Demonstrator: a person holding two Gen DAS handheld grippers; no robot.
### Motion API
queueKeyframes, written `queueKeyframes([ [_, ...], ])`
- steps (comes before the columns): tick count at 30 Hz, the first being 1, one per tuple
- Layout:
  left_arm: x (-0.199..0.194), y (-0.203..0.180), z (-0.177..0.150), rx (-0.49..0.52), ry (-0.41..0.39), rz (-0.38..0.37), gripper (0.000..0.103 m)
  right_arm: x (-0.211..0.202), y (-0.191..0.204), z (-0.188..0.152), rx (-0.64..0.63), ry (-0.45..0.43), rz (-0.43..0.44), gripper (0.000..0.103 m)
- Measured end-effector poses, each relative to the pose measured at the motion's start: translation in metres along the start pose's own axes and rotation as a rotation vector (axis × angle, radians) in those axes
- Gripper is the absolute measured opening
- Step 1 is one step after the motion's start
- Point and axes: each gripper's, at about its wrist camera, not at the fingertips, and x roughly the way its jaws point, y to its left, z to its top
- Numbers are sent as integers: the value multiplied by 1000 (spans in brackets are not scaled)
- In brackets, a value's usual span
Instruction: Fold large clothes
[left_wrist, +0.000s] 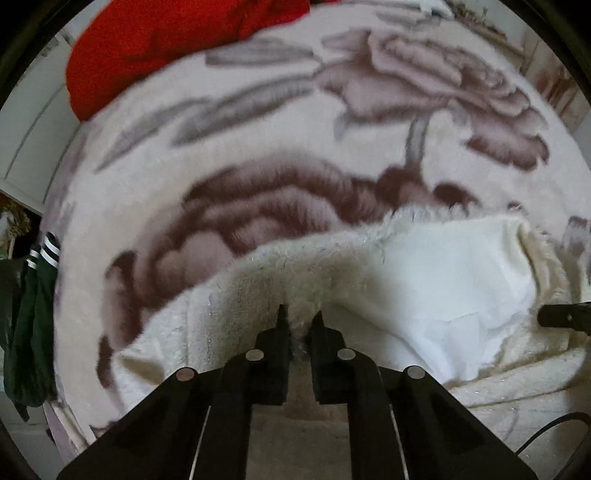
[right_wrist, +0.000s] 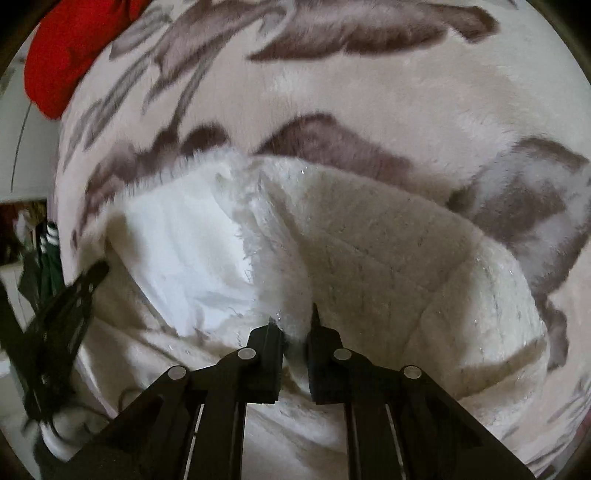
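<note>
The left gripper (left_wrist: 300, 317) is closed on a pinch of fluffy pile at the near edge of the cream fleece garment (left_wrist: 332, 258); the right gripper (right_wrist: 295, 317) pinches the same edge further right. Both point steeply down. The garment lies on the near part of the floral blanket (left_wrist: 258, 129), its smooth white lining (left_wrist: 443, 280) exposed between the two grips. Its long axis appears to run left to right along the near edge; which end is the collar cannot be told. To fold well, probably keep both pinches firm, lift evenly, and carry the edge far-side without letting either corner sag. A red cloth (left_wrist: 147, 48) lies far left.
</note>
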Motion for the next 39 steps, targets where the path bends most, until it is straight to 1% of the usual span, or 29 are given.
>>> queueKeyframes([
  [2,-16,5,5,-18,-48,0,6,-14,7,-3,-27,-47,-14,10],
  [4,-26,13,13,-44,-70,-11,6,-32,16,-1,-46,-109,-27,10],
  [6,-21,21,29,-76,-65,-21,6,-43,17,6,-39,-132,-21,9],
  [8,-14,28,40,-113,-54,-27,6,-50,13,19,4,-146,-13,9],
  [11,-2,28,54,-125,-37,-21,6,-51,10,35,34,-156,-30,9],
  [14,12,26,61,-118,-9,-16,6,-44,14,41,41,-159,-58,9],
  [15,19,25,62,-115,17,-21,7,-40,15,42,35,-152,-67,9],
  [16,23,24,62,-117,39,-25,7,-27,24,48,20,-124,-74,10],
  [17,23,23,61,-118,58,-21,11,-21,24,50,16,-94,-68,12],
  [18,19,21,59,-108,60,-17,11,-20,21,50,24,-71,-47,14],
  [19,12,19,56,-92,52,-13,12,-23,18,47,29,-50,-1,23],
  [20,1,18,51,-77,35,-15,17,-32,13,39,28,-39,64,41],
  [21,-13,19,43,-67,10,-16,25,-43,9,30,25,-51,101,52],
  [22,-25,20,35,-60,-9,-24,31,-57,3,17,20,-73,122,71],
  [23,-35,22,28,-61,-24,-27,51,-74,-5,0,13,-99,125,75],
  [24,-48,25,18,-70,-38,-23,79,-87,-13,-16,10,-120,121,75],
  [25,-60,27,7,-76,-51,-20,87,-102,-25,-38,12,-142,111,75],
  [26,-70,30,-3,-82,-64,-18,88,-113,-37,-58,25,-153,100,75],
  [28,-89,34,-29,-106,-72,-4,88,-128,-68,-104,91,-156,97,75],
  [30,-102,37,-66,-138,-56,17,88,-127,-99,-149,179,-128,91,75],
  [32,-107,36,-107,-163,-30,62,88,-113,-122,-192,234,-83,78,75],
  [33,-106,33,-126,-169,-9,85,88,-99,-132,-214,258,-46,71,75],
  [34,-103,30,-158,-178,32,117,88,-76,-141,-238,281,10,68,75],
  [35,-98,28,-179,-178,60,133,88,-59,-145,-254,283,46,59,74],
  [36,-92,24,-202,-172,95,152,88,-44,-150,-266,284,70,32,74],
  [37,-81,22,-227,-169,136,176,88,-28,-158,-280,288,91,-31,67],
  [38,-74,21,-242,-166,162,193,89,-12,-175,-295,316,104,-134,67],
  [39,-65,20,-259,-163,177,195,89,-6,-188,-303,355,99,-162,67],
])
